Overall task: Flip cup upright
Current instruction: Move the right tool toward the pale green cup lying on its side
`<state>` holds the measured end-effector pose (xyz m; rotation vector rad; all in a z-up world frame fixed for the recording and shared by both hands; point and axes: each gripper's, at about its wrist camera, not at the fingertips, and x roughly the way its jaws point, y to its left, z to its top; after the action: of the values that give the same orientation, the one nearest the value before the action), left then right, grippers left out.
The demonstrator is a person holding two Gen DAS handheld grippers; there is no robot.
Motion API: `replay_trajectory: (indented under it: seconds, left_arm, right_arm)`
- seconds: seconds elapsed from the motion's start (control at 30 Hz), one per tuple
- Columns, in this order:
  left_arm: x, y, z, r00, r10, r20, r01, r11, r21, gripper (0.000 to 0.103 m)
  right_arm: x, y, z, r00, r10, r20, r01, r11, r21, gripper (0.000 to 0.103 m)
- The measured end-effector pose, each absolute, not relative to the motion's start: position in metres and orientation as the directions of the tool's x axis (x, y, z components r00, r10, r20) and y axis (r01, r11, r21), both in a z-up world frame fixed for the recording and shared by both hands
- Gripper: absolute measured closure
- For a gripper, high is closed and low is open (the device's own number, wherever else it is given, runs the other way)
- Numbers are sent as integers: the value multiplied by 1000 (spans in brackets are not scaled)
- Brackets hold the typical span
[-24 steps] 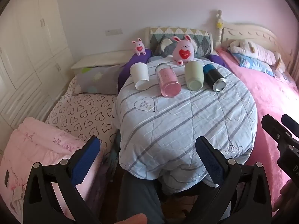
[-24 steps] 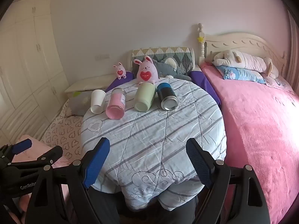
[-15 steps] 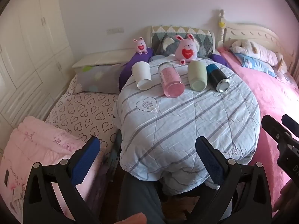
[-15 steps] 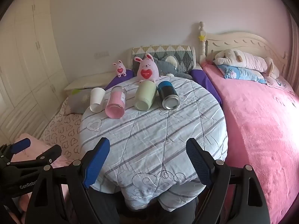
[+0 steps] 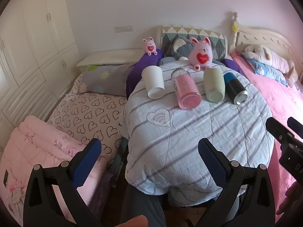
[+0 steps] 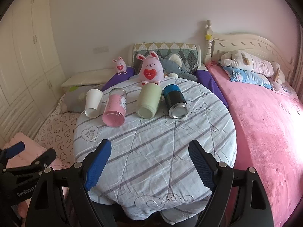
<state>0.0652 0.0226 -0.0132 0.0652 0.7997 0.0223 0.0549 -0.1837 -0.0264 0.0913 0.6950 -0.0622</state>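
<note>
Bedroom scene: on the round table under a striped grey-white quilt (image 6: pixel 155 151), four cups lie sideways in a row, white paper cup (image 5: pixel 153 84) leftmost. Left gripper (image 5: pixel 149 147) and right gripper (image 6: pixel 149 150) hover spread wide, empty.

Both tools have eased forward toward the round quilt-covered counter (image 6: pixel 155 151). In the right wrist view the row of lying cups, from the white paper cup (image 6: pixel 93 103) to the blue-black can (image 6: pixel 175 101), now sits lower and nearer than before. In the left wrist view the same row (image 5: pixel 189 89) has drifted right and closer.
</note>
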Motion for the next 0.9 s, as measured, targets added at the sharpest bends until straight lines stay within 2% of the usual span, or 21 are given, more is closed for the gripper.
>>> replay_trajectory:
  seconds: [0.9]
  left_arm:
    - [90, 32, -20, 696, 55, -716, -17, 998, 60, 0]
  right_arm:
    - [89, -168, -30, 748, -26, -663, 71, 997, 41, 18]
